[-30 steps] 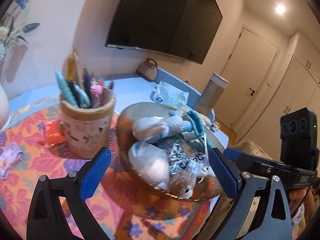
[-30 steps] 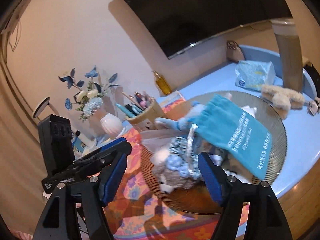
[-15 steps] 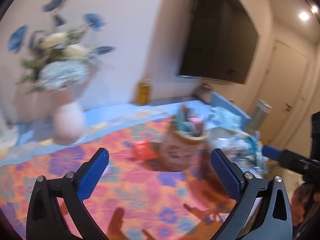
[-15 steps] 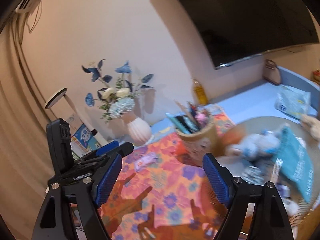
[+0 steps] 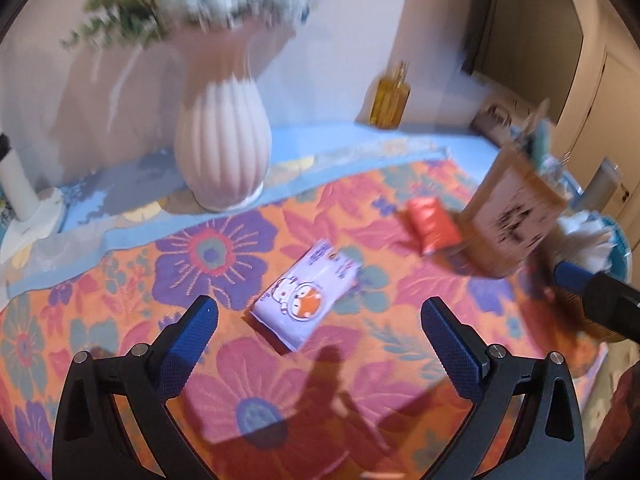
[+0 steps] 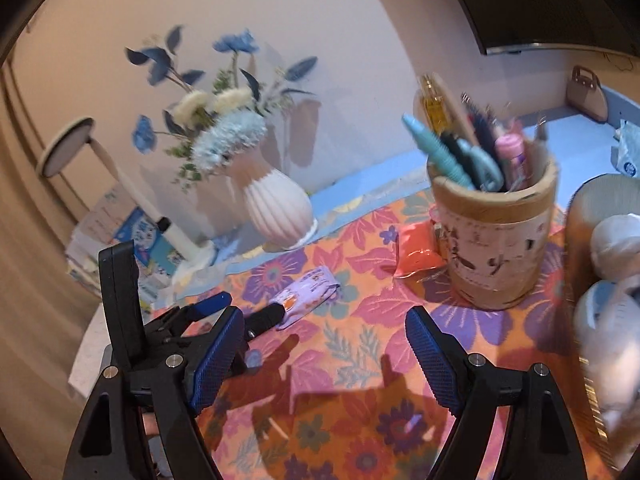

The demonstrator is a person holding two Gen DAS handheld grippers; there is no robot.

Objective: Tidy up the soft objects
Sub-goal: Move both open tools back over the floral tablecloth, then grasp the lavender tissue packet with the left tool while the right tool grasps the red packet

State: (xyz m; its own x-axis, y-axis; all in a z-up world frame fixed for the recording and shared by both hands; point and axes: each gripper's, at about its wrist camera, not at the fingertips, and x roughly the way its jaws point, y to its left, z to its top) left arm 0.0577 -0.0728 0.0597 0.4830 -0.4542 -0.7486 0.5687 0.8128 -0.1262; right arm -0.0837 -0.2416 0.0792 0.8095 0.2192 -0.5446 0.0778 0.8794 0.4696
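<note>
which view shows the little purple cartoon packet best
The left wrist view: the purple packet lies flat on the floral cloth, near centre, its printed face clear. In the right wrist view the packet is smaller, seen at an angle, one end hidden behind the left gripper.

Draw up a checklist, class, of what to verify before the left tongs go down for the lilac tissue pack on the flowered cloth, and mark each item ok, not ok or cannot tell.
1. Left tongs open and empty: ok.
2. Lilac tissue pack lies ahead of the left tongs, between the lines of their fingers, nothing on top of it: ok.
3. Tongs already touching the pack: not ok, they are apart from it.
4. Right tongs open and empty, clear of the pack: ok.
5. Ribbed vase and orange packet apart from the pack: ok.
6. Sharp picture for aiming: not ok, the left wrist view is blurred.
</note>
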